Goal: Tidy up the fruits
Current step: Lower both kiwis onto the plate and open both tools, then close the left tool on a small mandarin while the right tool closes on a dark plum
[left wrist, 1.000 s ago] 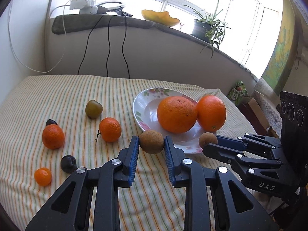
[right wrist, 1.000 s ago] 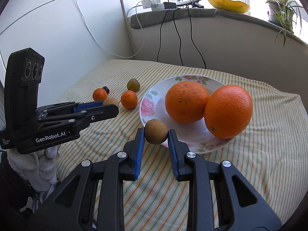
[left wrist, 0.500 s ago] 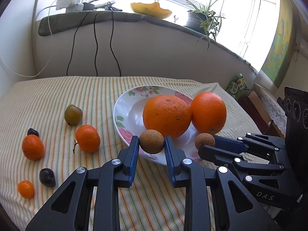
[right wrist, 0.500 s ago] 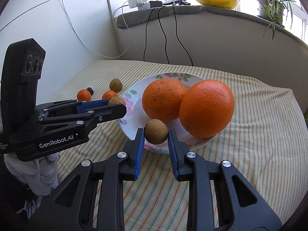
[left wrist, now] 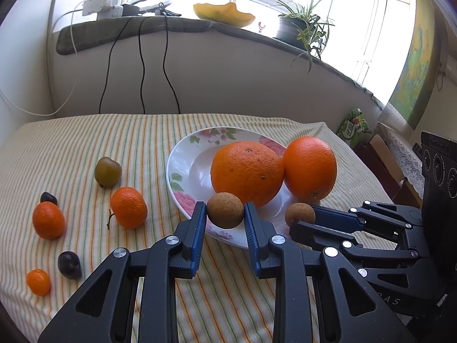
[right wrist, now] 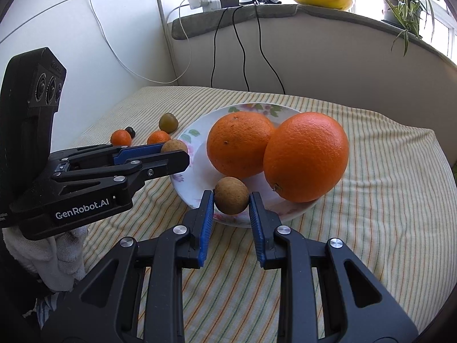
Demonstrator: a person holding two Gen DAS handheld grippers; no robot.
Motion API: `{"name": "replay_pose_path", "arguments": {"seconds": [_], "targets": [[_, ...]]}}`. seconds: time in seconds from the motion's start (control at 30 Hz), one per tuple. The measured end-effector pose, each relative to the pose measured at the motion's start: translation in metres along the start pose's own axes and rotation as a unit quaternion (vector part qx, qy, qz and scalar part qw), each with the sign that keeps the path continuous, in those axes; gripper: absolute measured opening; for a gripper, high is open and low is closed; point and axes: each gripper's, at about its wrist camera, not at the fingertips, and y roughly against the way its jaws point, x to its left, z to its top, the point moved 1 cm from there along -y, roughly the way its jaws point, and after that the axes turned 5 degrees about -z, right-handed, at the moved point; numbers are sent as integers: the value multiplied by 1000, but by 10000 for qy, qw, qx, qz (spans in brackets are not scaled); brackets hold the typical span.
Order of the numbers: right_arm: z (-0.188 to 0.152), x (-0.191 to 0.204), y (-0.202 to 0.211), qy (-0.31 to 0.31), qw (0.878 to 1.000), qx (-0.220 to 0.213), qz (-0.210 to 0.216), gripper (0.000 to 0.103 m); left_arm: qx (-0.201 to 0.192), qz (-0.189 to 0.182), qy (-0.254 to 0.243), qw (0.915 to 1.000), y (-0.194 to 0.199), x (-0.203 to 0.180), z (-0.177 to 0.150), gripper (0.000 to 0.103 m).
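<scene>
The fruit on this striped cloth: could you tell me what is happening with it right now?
A person is sorting fruit with two handheld grippers. The left gripper and the right gripper each grip a small brown fruit, the left one and the right one, over the near rim of the floral plate. Two large oranges already sit on it. Small oranges and dark fruits lie loose on the cloth.

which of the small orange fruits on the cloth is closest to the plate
The mandarin with the short stem, lying just left of the plate below the green-brown fruit. The other two orange ones sit toward the cloth's left edge.
</scene>
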Motion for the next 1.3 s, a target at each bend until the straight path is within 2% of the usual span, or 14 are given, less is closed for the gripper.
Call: {"name": "replay_pose_path", "arguments": {"seconds": [0.03, 0.1, 0.17, 0.23, 0.27, 0.37, 0.47, 0.57, 0.87, 1.3], "targets": [[0, 0, 0, 5, 10000, -4, -4, 26, 0, 3, -12, 10000, 0, -1, 0, 27], [0, 1, 0, 23, 10000, -25, -32, 30, -19, 31, -16, 10000, 1, -2, 0, 44], [-1, 2, 2, 48, 9999, -75, -75, 49, -52, 42, -12, 10000, 2, -2, 0, 46], [-1, 4, 5, 92, 9998, -126, -87, 57, -61, 51, -8, 10000, 3, -1, 1, 47], [-1, 5, 6, 112, 9998, -136, -84, 58, -68, 56, -3, 10000, 4, -1, 1, 51], [-1, 7, 6, 169, 9997, -149, -91, 65, -72, 45, 2, 10000, 4, 0, 1, 52], [-1, 10, 6, 204, 9996, -151, -99, 69, -74, 72, -3, 9999, 4, -1, 0, 60], [-2, 11, 5, 222, 9996, -141, -107, 72, -65, 69, -5, 10000, 4, -1, 0, 60], [-3, 12, 7, 200, 9996, -144, -101, 73, -155, 116, 3, 9998, 14, 1, 0, 63], [5, 32, 15, 396, 9988, -228, 146, 73, -412, 371, 97, 9984, 56, 25, -10, 63]]}}
